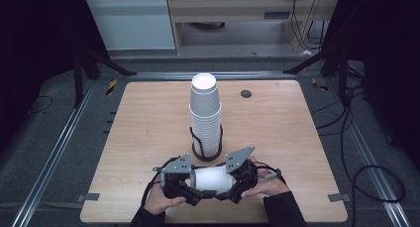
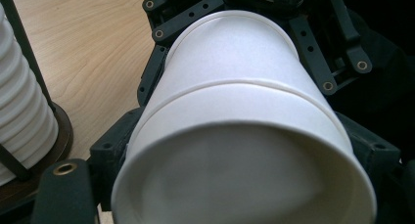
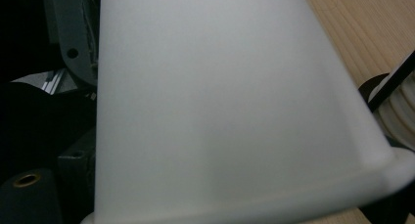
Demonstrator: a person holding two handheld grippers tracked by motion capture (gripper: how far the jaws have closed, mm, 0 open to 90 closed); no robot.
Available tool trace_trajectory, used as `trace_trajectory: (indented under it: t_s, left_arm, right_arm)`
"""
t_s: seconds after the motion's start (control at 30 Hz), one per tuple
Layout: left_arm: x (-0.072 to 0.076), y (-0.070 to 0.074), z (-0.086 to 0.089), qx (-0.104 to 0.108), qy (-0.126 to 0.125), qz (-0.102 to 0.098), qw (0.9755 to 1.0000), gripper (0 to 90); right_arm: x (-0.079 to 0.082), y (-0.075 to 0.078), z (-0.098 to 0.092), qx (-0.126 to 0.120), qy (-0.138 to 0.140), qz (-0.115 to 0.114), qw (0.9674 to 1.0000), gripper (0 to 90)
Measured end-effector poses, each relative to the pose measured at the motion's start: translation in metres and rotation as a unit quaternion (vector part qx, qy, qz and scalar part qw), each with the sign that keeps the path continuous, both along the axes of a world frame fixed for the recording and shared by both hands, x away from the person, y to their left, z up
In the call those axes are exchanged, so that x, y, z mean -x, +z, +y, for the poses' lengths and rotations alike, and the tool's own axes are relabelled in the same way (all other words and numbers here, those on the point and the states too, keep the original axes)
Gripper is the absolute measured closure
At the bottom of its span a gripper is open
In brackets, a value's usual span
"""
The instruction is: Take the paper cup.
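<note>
At the near edge of the worktop [image 1: 148, 123], 2 white paper cups [image 1: 212, 180] lie on their side in the air, one pushed inside the other. You can see the line where one cup ends and the other starts [image 2: 235, 84]. The left hand-held gripper [image 1: 194, 183] is at the bottom end of the cups, and the right hand-held gripper [image 1: 233, 183] is at the wide rim end. The right one has its jaws partly shut and looks like it grips the rim end. The left one has its jaws about half open around the bottom end. I cannot tell if its pads press on the cup yet.

Just behind them stands a tall stack of cups [image 1: 204, 115], upside down, in a round black wire holder [image 1: 206, 150]. The stack is close to the held cups but does not touch them.

I think the job is to pull stuck cups apart. The pair is already off the stack, so that part is done. The cups are not apart yet. What is left is to get a good hold on each end, pull the 2 cups away from each other, and put them down. The big stack still has many cups waiting.
</note>
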State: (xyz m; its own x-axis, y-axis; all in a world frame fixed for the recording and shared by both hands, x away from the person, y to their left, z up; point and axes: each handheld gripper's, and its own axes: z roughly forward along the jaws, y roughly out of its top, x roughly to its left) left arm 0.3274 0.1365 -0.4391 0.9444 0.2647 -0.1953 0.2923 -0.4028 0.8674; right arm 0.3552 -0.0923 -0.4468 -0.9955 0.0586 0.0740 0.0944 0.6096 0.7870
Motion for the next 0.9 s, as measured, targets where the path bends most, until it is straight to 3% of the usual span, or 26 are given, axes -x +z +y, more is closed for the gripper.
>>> trace_trajectory:
  t_s: [0.67, 0.9]
  left_arm:
    - [0.000, 0.001, 0.003, 0.005, -0.003, 0.005, 1.0000, 19.2]
    - [-0.001, 0.003, 0.013, 0.013, 0.003, 0.002, 0.9999, 19.2]
  right_arm:
    - [0.001, 0.001, -0.002, -0.013, 0.003, 0.004, 0.9999, 6.5]
    - [0.001, 0.007, -0.012, -0.023, -0.013, 0.004, 0.9996, 5.0]
